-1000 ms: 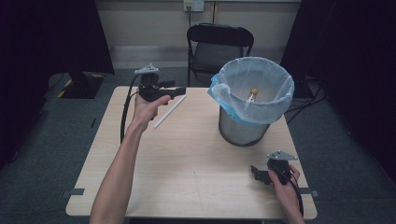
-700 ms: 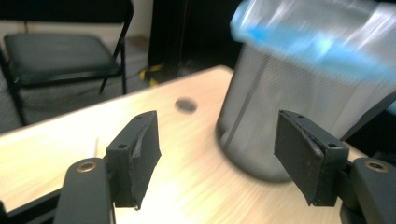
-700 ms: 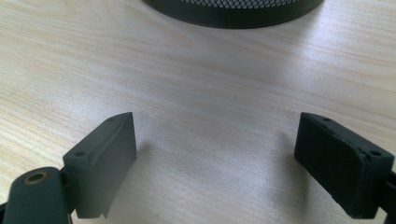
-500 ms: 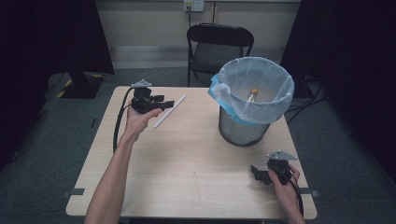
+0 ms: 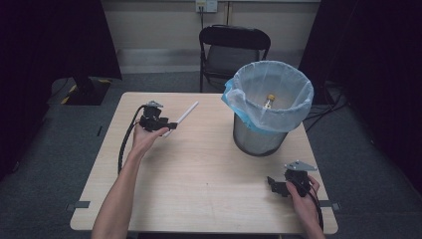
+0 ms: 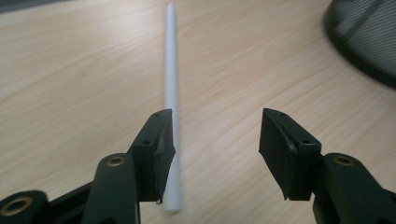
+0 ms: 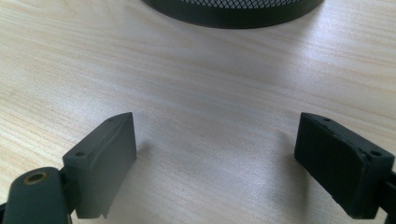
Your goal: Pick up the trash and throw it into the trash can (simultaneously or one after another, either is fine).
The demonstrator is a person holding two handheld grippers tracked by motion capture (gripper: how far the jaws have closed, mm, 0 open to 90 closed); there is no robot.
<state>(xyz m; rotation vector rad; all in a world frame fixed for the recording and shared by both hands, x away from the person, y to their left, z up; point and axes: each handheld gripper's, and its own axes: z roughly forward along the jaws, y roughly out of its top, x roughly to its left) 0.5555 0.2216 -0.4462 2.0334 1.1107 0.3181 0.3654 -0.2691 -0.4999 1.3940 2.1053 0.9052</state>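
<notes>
White tube (image 6: 171, 98) lies flat on the far left part of the wooden table (image 5: 199, 169), its near end between the left gripper (image 6: 215, 140) jaws, against the left one; the jaws have just been closing but do not clamp it. Right gripper (image 7: 215, 158) rests gaping near the table's right edge, holding nothing. Beside them, a mesh bin (image 5: 261, 137) with a pale blue liner (image 5: 239, 107) holds a small yellowish object (image 5: 269, 99). No writing is legible.

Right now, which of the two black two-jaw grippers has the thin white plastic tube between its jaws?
The left gripper: the thin white plastic tube lies against its left jaw, jaws just closing, not yet clamped. The right gripper stands open over bare wooden table.
</notes>
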